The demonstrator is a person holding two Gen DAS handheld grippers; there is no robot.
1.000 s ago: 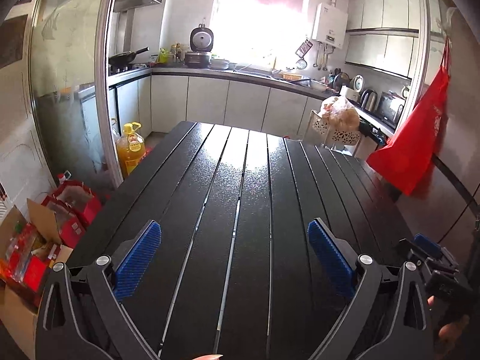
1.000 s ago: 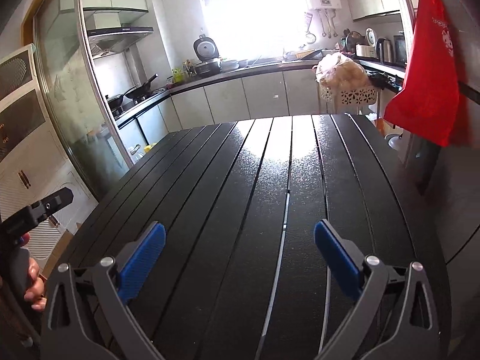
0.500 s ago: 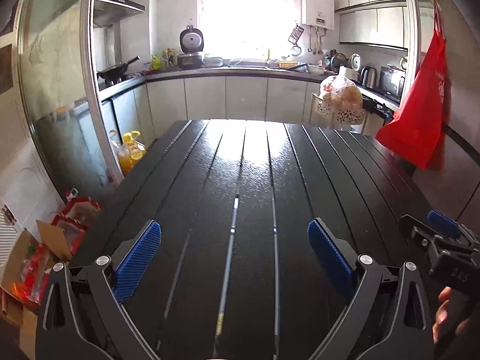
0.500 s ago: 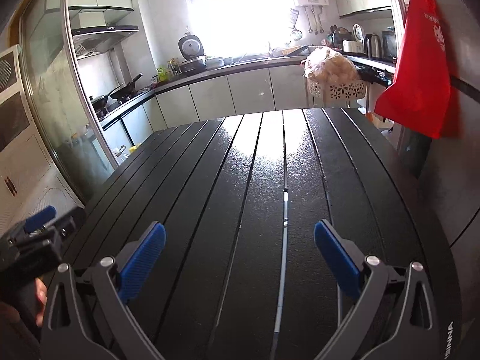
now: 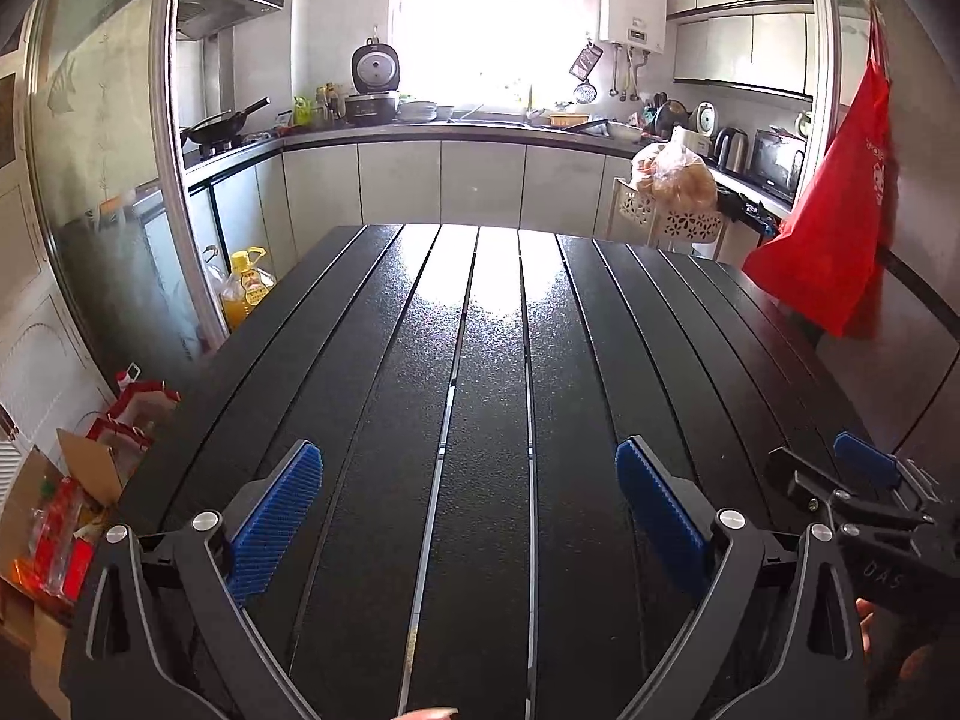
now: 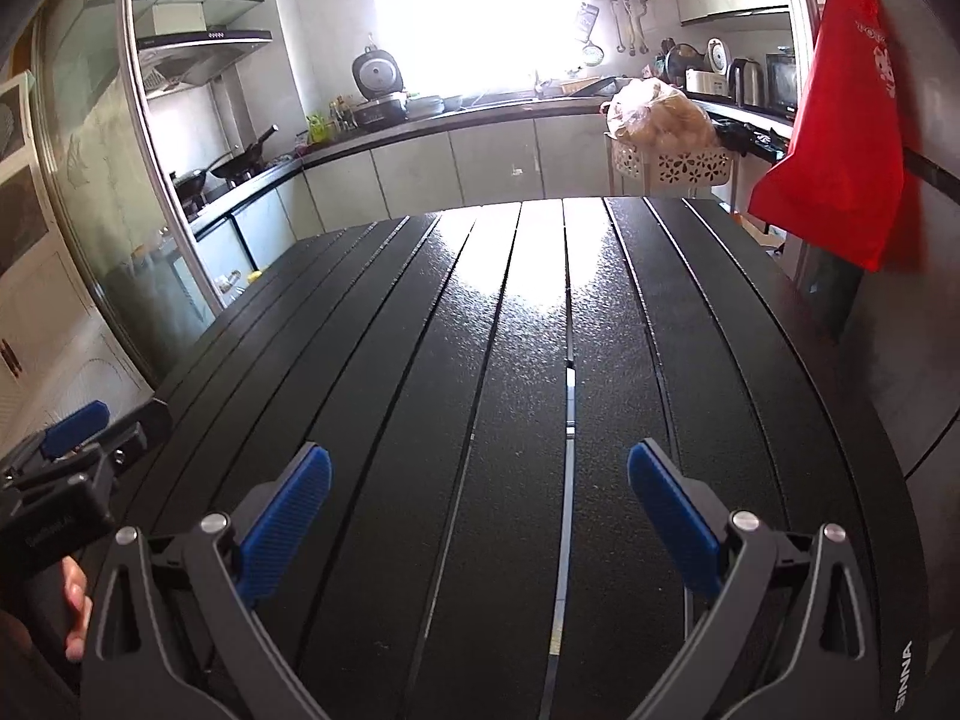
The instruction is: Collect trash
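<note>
Two grippers hover over a black slatted table (image 5: 384,396), both with jaws spread wide and holding nothing: the left gripper (image 5: 468,504) and the right gripper (image 6: 480,498) each carry ribbed blue pads (image 5: 273,525) on black arms. No trash is visible between or ahead of either pair of fingers; the tabletop, stippled and glossy with narrow grooves, lies bare. Left of the left fingers, below table level, sits an open cardboard box (image 5: 78,480) with red packaging. Beyond the right fingertips hangs a red cloth bag (image 6: 840,138). Judgement: typical litter would be light, soft and crushable, best pinched at its middle
</note>
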